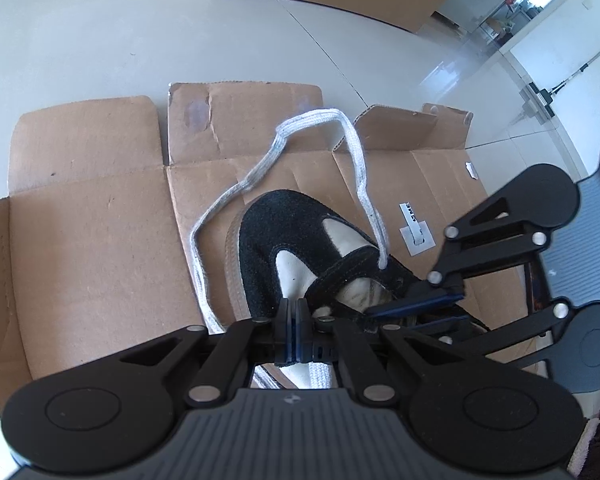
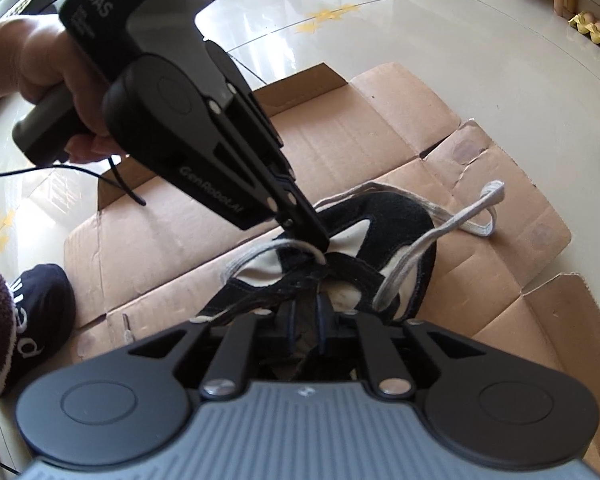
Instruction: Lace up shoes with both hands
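Shoe (image 1: pixel 300 248) sits on flattened cardboard (image 1: pixel 92 216), toe pointing to 12 o'clock in the left wrist view. Left gripper (image 1: pixel 296 312) has its jaws together on the near eyelet edge of the shoe; whether it pinches lace there I can't tell. Right gripper (image 2: pixel 304 316) has its jaws slightly apart, straddling the tongue, not clearly clamped on anything.

Lace (image 1: pixel 356 152) is flat woven cotton, white-grey and limp, looping out toward 12 o'clock and entering an eyelet at about 3 o'clock of the toe. Upper is black suede with cream canvas panels; cardboard is matte and corrugated.

Step, as I judge it: left steadies the edge, right should grab the lace near its tip and feed straight, untwisted.
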A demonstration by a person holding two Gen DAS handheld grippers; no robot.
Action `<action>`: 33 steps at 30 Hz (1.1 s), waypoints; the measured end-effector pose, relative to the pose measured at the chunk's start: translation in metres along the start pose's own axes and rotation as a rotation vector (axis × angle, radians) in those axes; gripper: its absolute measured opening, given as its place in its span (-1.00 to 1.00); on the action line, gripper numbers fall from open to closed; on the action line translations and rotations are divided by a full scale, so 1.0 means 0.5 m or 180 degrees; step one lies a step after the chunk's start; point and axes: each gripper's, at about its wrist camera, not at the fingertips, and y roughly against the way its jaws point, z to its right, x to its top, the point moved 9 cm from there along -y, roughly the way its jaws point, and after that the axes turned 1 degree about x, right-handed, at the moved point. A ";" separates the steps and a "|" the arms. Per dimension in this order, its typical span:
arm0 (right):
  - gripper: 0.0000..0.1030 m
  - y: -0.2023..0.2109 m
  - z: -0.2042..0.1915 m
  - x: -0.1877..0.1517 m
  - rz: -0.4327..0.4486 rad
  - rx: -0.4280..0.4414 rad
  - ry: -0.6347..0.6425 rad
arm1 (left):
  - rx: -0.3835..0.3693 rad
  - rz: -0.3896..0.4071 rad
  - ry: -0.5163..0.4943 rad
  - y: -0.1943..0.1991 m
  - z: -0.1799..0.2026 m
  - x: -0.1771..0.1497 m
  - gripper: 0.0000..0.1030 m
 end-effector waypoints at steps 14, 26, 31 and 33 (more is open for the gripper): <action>-0.94 -0.031 0.024 0.006 0.0074 0.0241 0.0156 | 0.0078 -0.0030 -0.0229 -0.004 0.008 0.000 -0.97; -0.95 0.040 -0.013 -0.011 -0.0044 0.0430 0.0690 | -0.0002 0.0009 -0.0081 -0.004 0.001 0.000 -0.98; -0.94 0.092 -0.056 -0.040 -0.0203 0.0613 0.0836 | -0.0009 0.0027 -0.0061 -0.004 0.000 0.000 -0.98; -0.93 0.107 -0.060 -0.053 -0.0263 0.0548 0.0819 | -0.0023 0.0033 -0.0021 -0.002 -0.002 0.000 -0.98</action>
